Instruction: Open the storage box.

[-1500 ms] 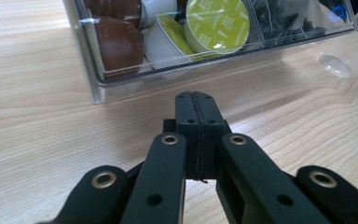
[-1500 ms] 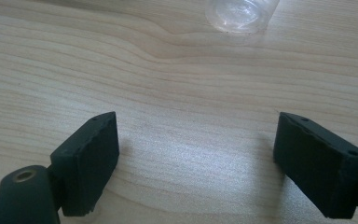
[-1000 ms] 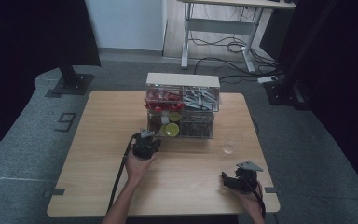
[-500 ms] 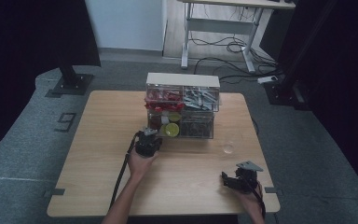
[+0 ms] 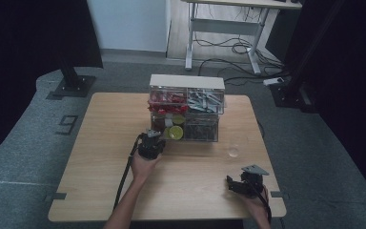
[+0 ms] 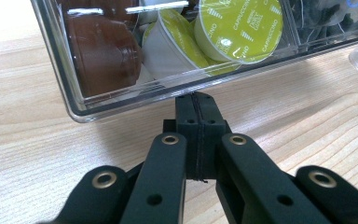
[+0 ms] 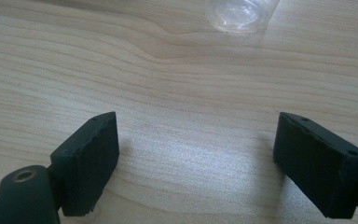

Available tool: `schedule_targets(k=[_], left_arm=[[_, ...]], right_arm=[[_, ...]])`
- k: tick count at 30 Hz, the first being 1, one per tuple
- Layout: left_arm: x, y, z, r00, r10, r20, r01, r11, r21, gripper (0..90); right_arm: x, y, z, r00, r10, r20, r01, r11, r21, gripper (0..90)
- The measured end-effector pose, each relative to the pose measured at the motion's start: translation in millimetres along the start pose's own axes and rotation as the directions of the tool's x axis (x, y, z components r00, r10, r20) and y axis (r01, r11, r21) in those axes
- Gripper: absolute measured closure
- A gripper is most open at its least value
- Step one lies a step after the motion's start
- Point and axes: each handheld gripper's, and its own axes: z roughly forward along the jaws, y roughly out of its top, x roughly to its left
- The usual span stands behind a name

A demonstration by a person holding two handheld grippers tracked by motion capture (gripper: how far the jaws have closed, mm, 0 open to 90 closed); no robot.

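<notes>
The left claw (image 6: 196, 100), clenched on nothing, presses its tips against the clear drawer (image 6: 121, 95) (bottom-left of the organizer), which looks nearly shut. The right claw (image 7: 196, 163) rests released near the drawer, idle.

Lime-green capsule (image 6: 237, 29), brown capsule (image 6: 103, 56), black hand-held gripper (image 6: 198, 100), pale wood-grain table (image 6: 23, 140)

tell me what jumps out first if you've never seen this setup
The clear drawer organizer at the table's far middle, its lower left drawer holding lime-green capsules and a brown one. The left gripper, jaws shut, sits right at that drawer's front edge; the right gripper rests open near a small clear cup.
</notes>
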Motion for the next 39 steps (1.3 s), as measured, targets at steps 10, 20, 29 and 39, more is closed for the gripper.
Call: schedule_targets(k=[10,20,29,39], left_arm=[[-2.3,0.8,-6.2,1.0,0.001,0.006,-0.001,0.9999,-0.013,90.0],[-4.0,1.7,-11.5,0.9999,0.006,0.009,-0.006,0.9996,-0.027,90.0],[-4.6,3.7,-17.4,0.9999,0.011,0.003,-0.01,0.9986,-0.053,90.0],[-6.3,8.9,-24.9,0.9999,0.01,0.014,-0.009,0.9975,-0.07,90.0]], right_arm=[[0.0,0.0,0.0,1.0,0.0,0.0,0.0,1.0,0.0,14.3],[0.0,0.0,0.0,1.0,0.0,0.0,0.0,1.0,0.0,14.4],[0.0,0.0,0.0,1.0,0.0,0.0,0.0,1.0,0.0,14.4],[0.0,0.0,0.0,1.0,0.0,0.0,0.0,1.0,0.0,14.4]])
